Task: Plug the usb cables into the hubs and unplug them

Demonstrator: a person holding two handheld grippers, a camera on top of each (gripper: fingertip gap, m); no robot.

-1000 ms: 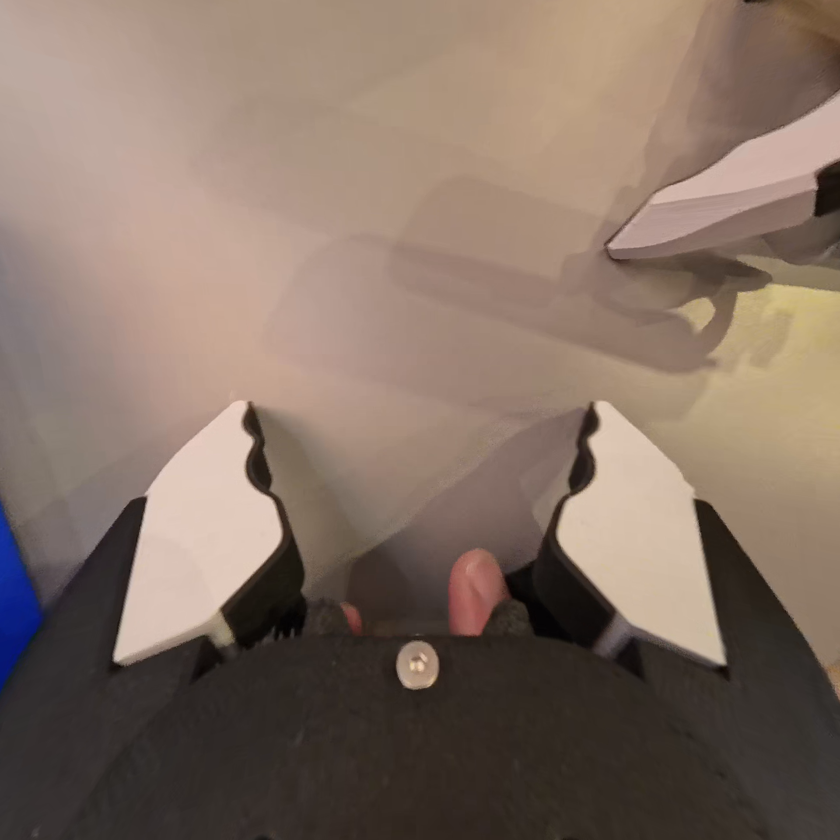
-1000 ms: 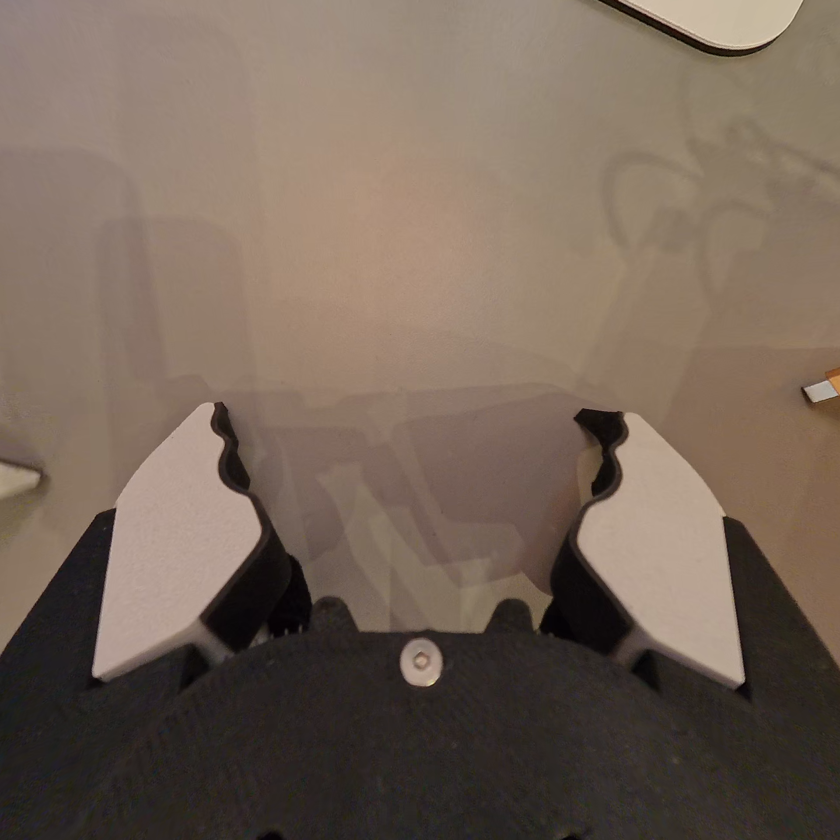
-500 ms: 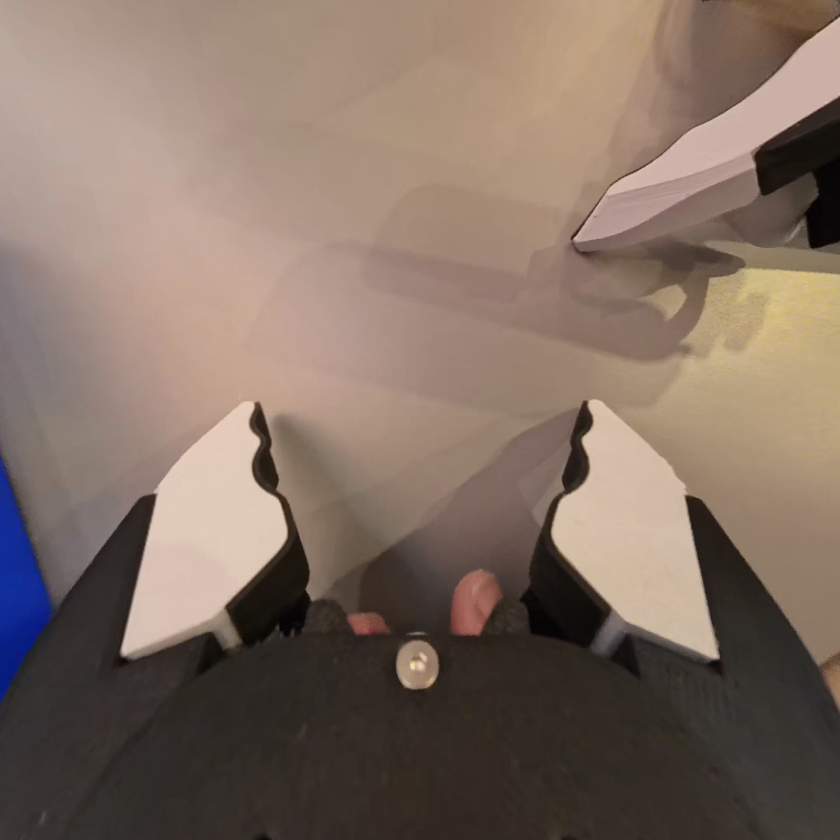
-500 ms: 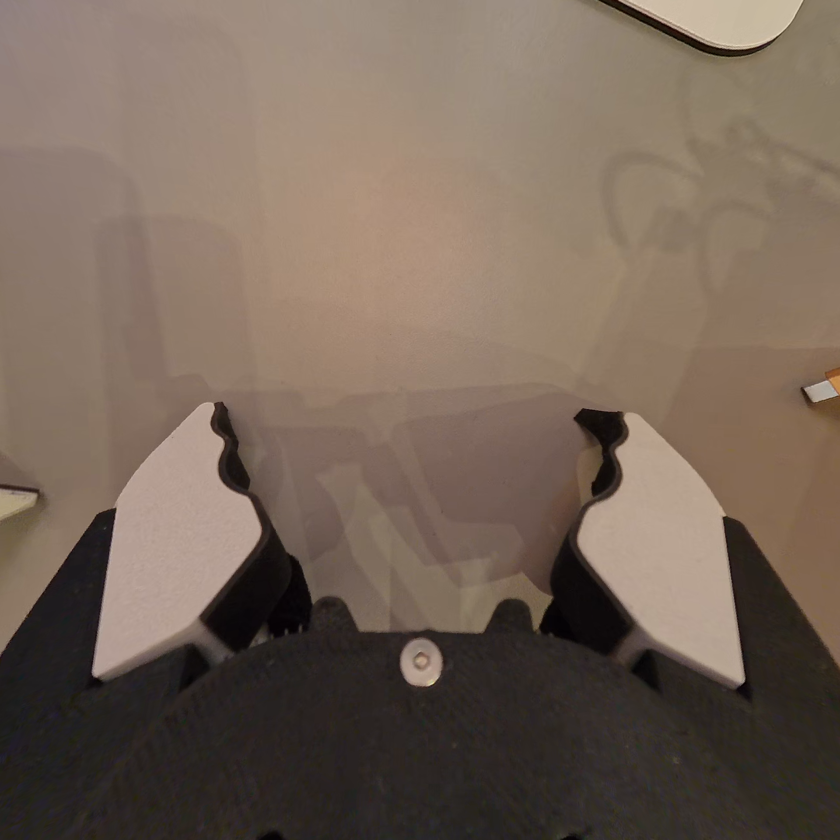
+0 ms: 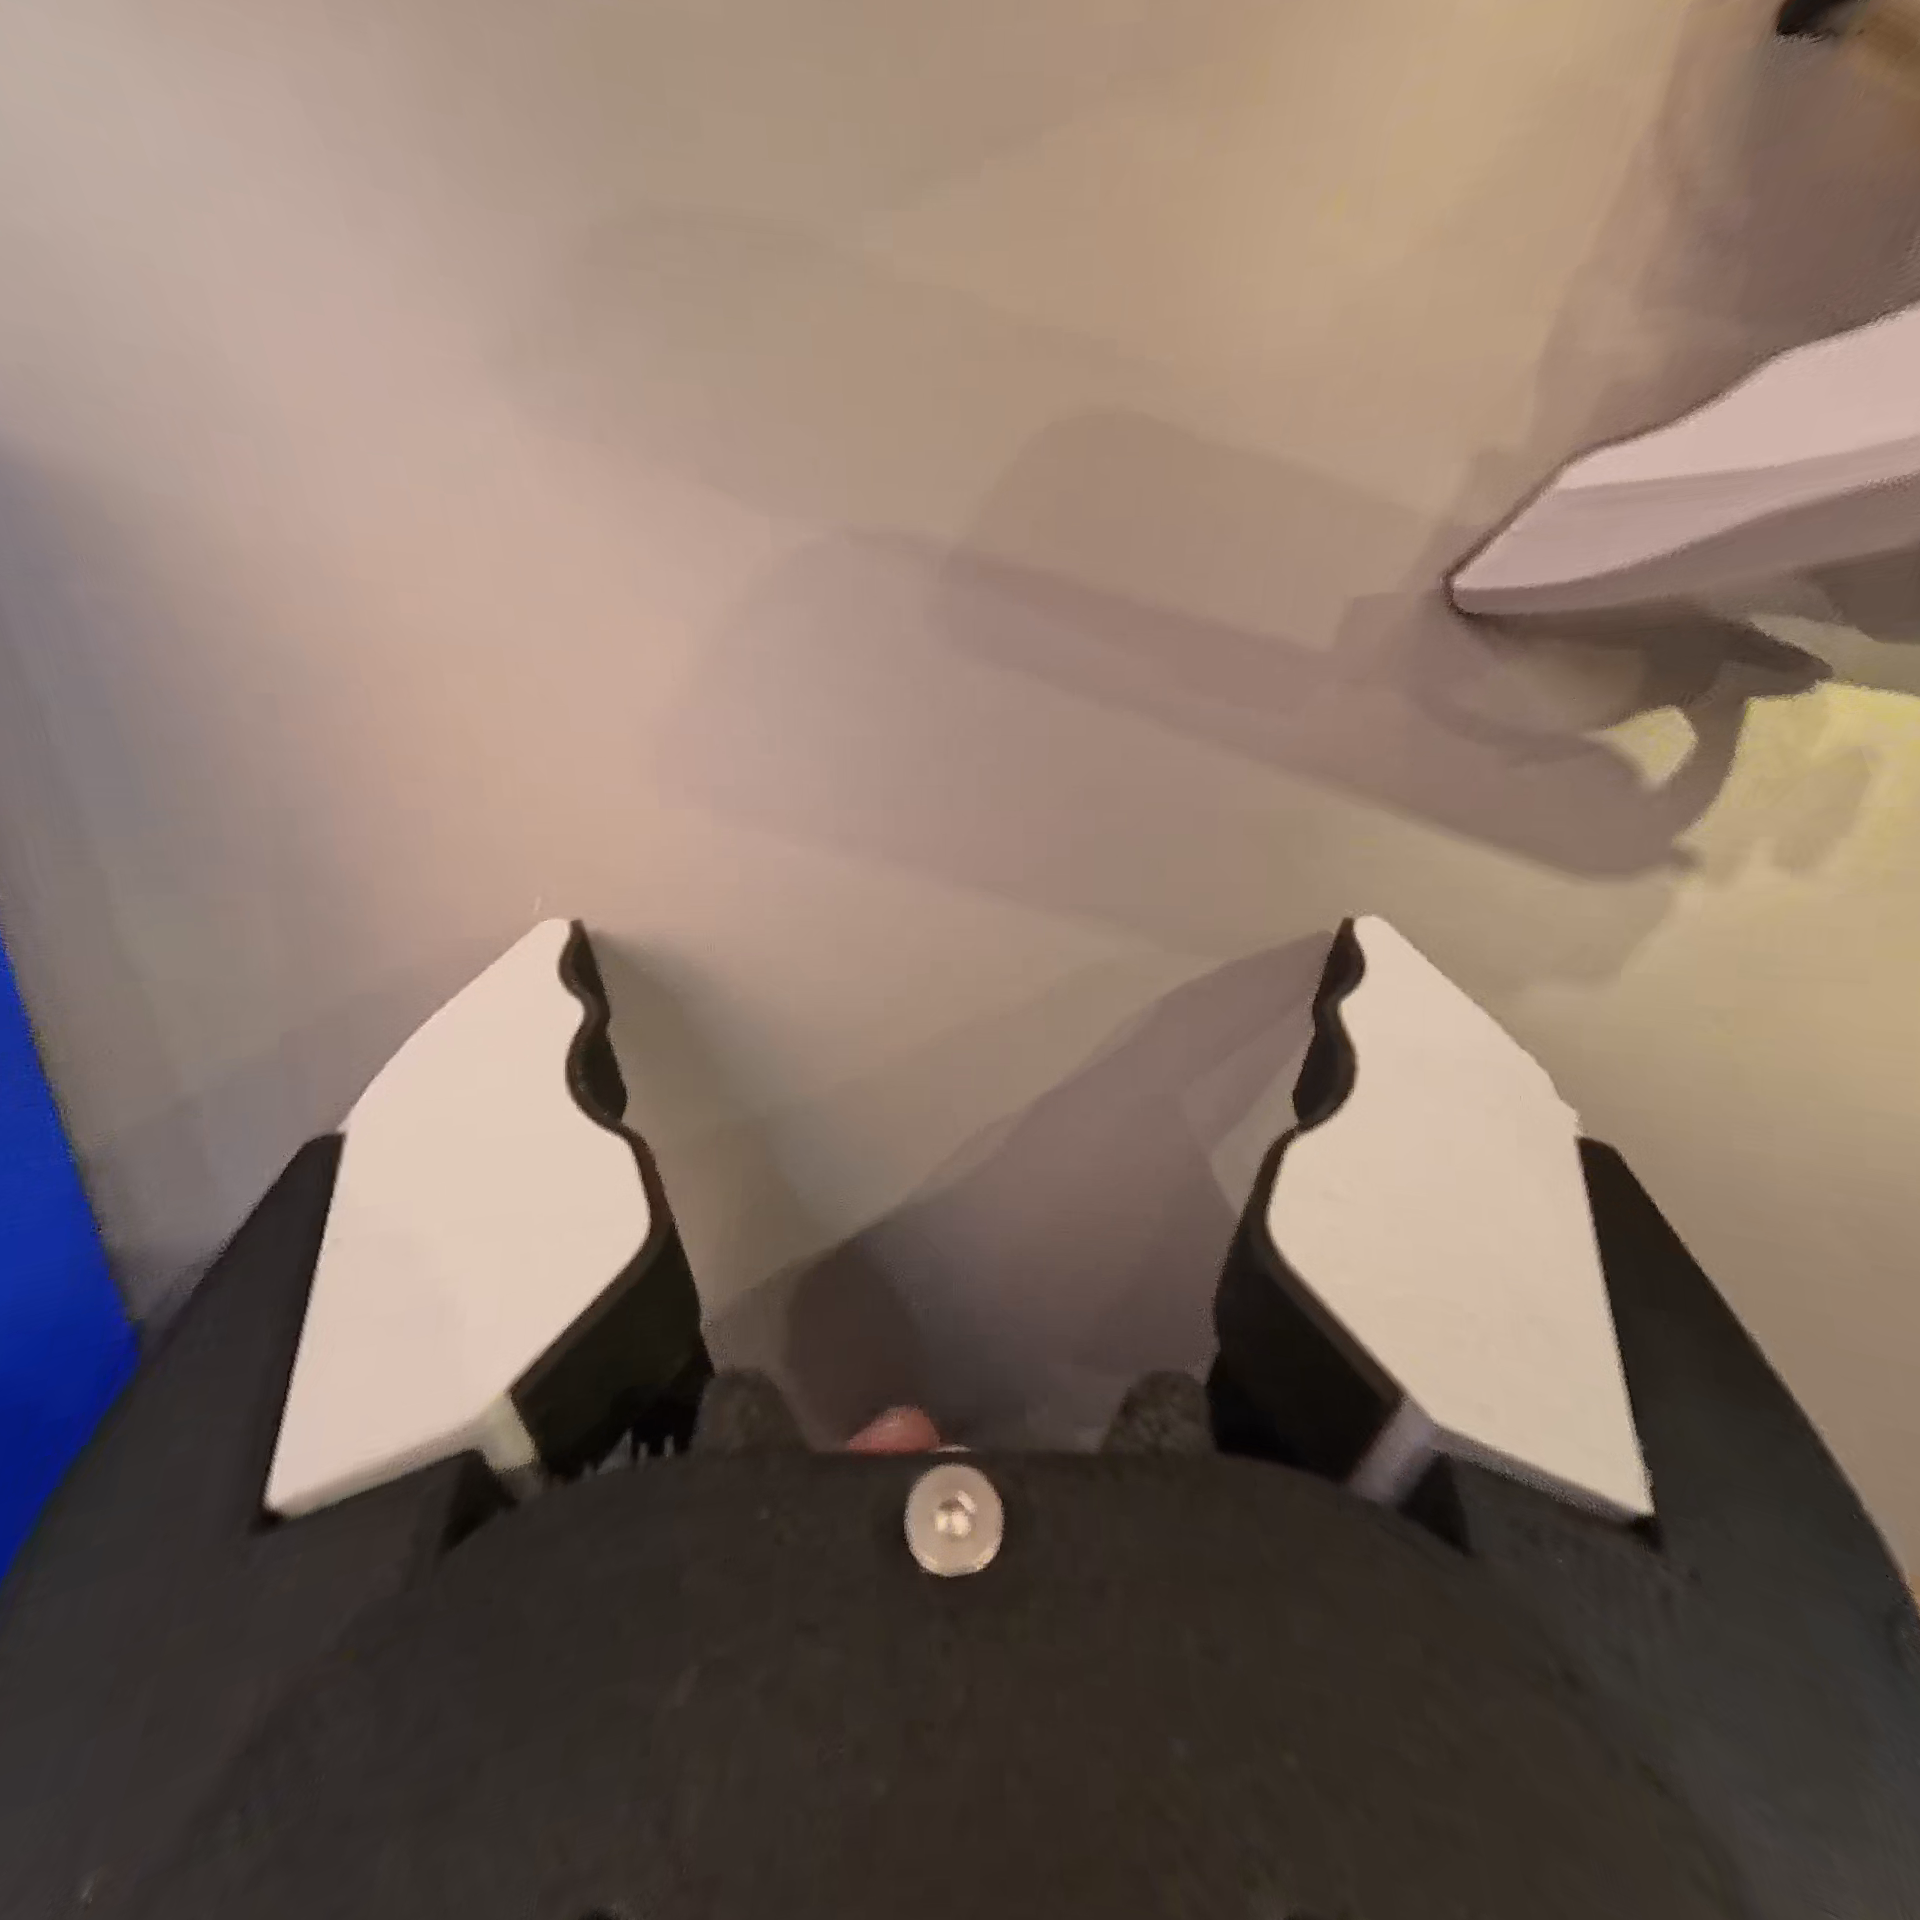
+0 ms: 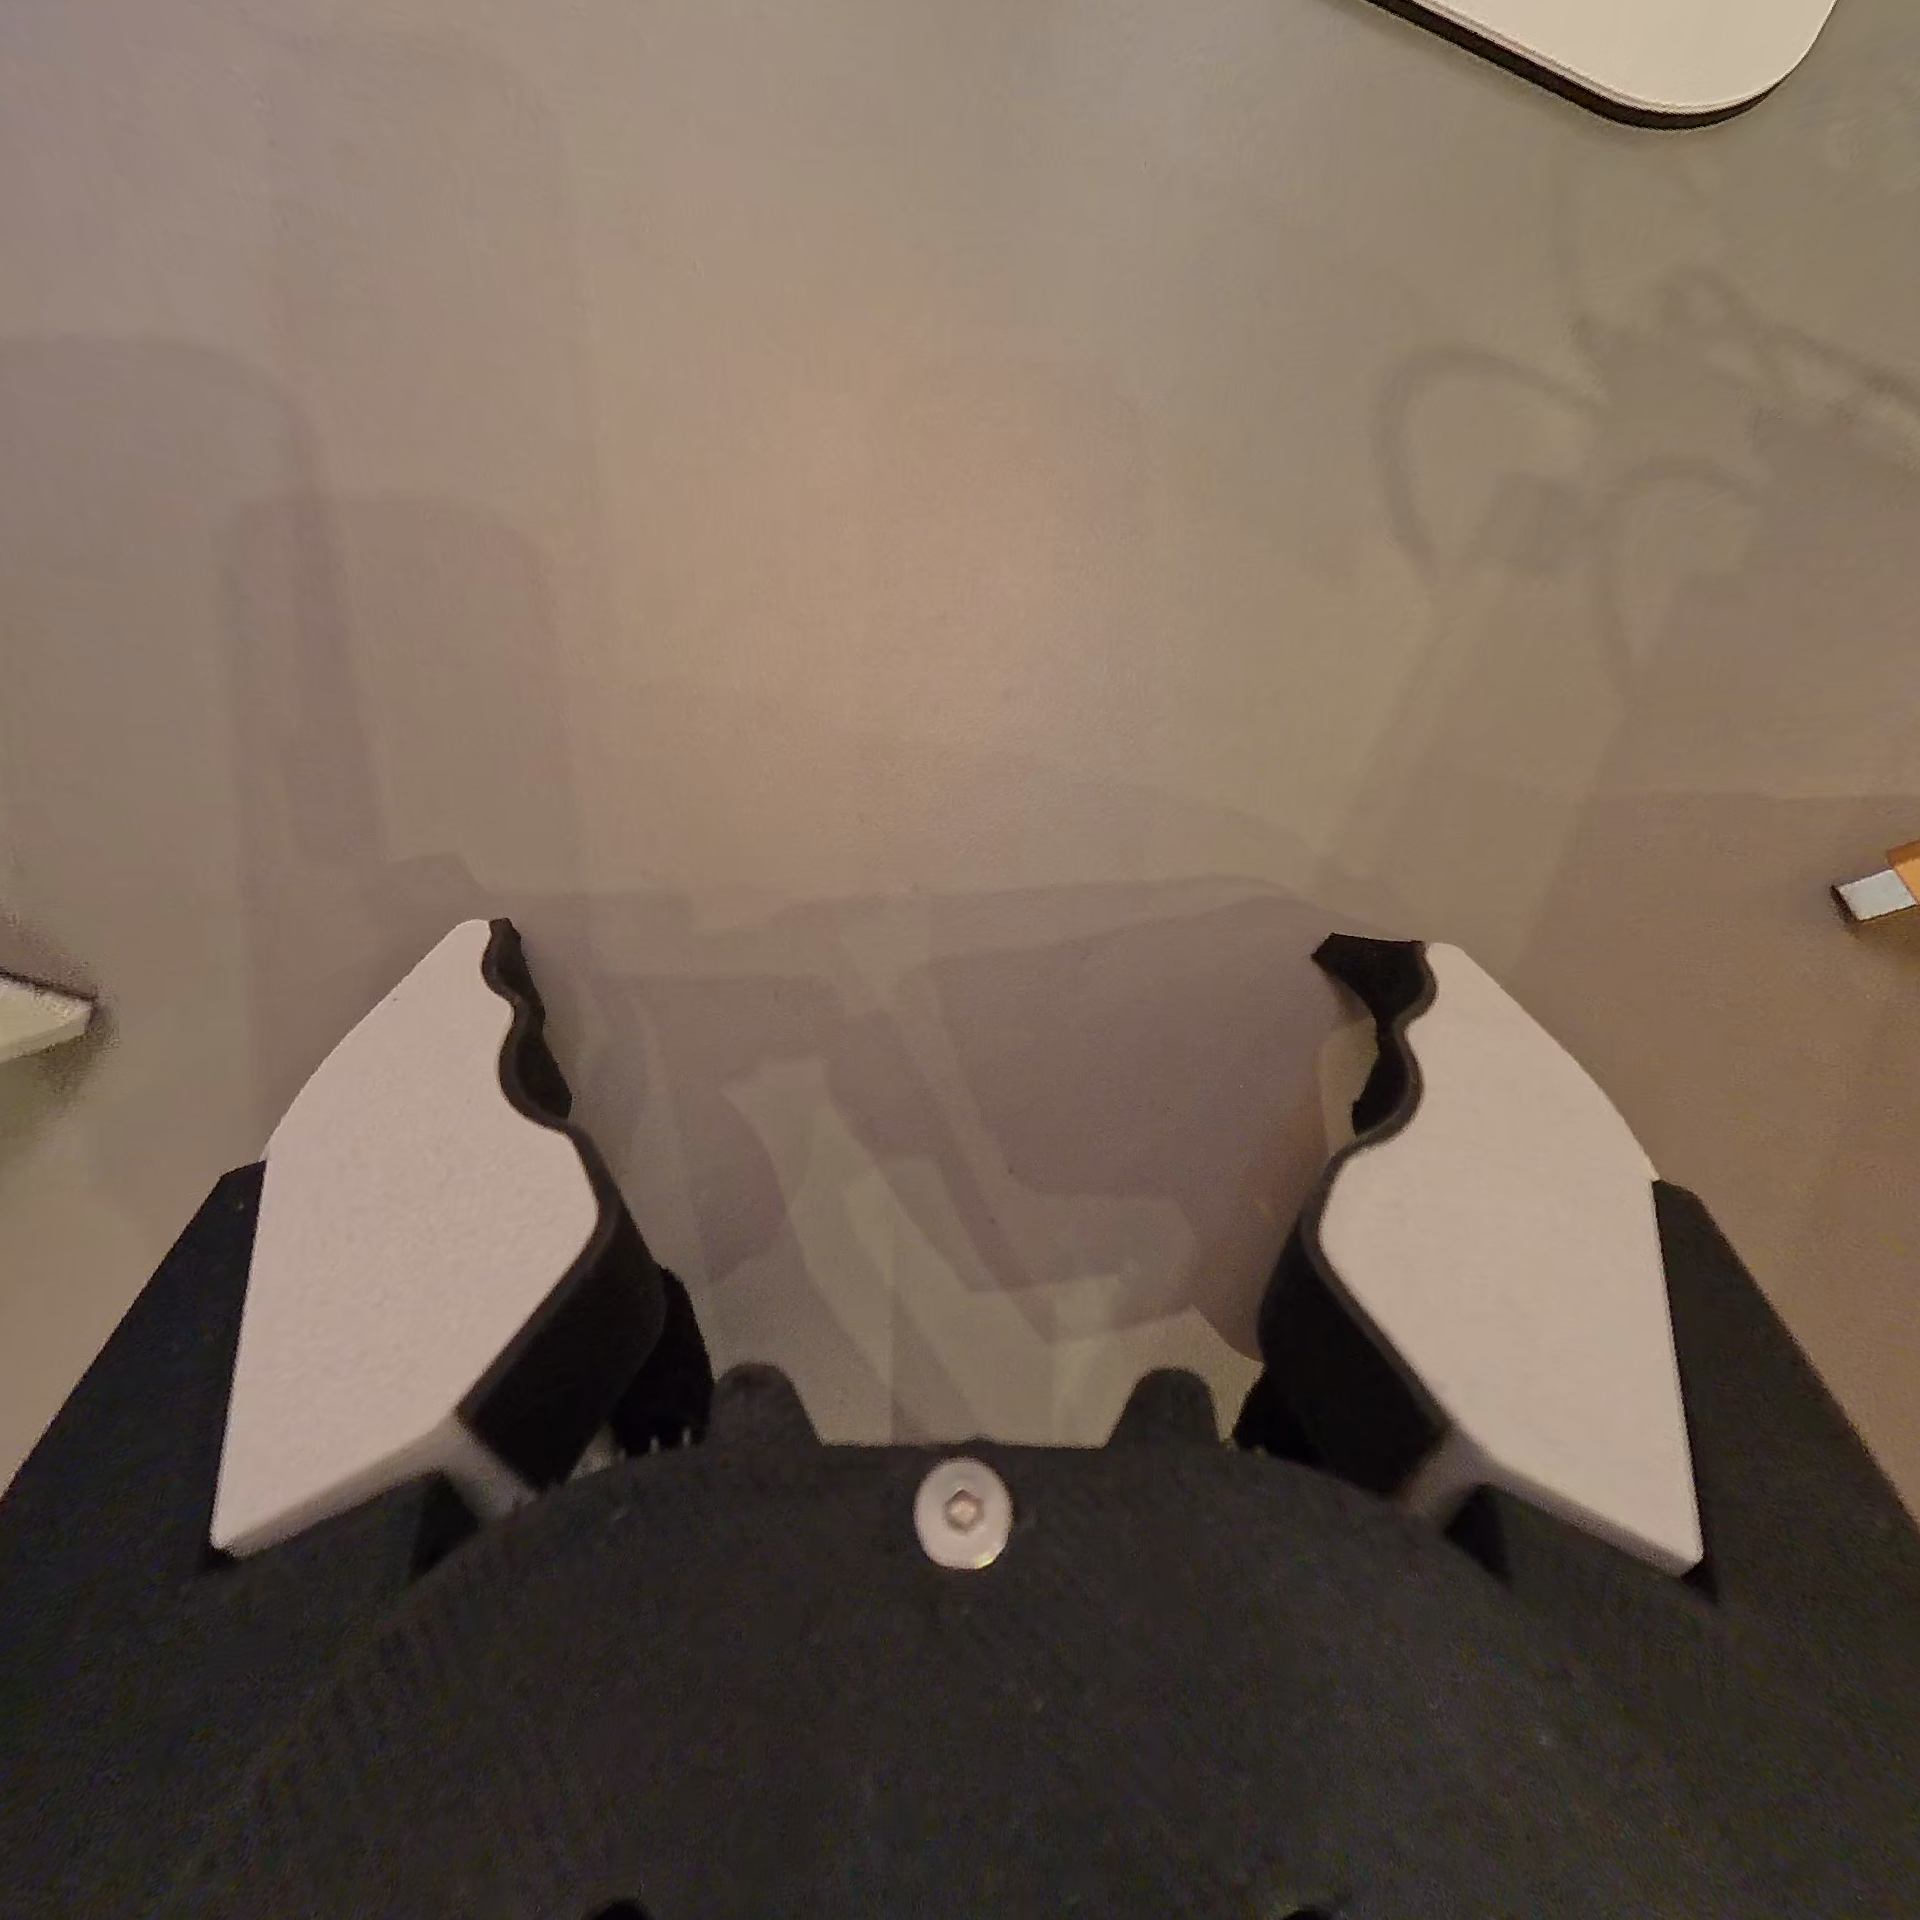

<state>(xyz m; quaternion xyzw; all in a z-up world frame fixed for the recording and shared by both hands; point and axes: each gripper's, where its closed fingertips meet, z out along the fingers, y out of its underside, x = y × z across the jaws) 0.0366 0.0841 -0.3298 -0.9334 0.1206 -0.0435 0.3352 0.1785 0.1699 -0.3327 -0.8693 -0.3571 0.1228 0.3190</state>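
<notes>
Two wide-spread claws, left (image 5: 961,935) and right (image 6: 956,935), white wavy-edged fingers.

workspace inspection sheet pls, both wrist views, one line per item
surface: plain grey-beige table, bare in front of both grippers, shadows only
job's things: no hub seen; small metal plug tip at the right edge, apart from the gripper
clutter: white rounded pad with a dark rim at the top; blue thing at the left edge
grippers: left gripper open, empty; right gripper open, empty
cables: nothing seen
surroundings: nothing seen beyond the table
</notes>
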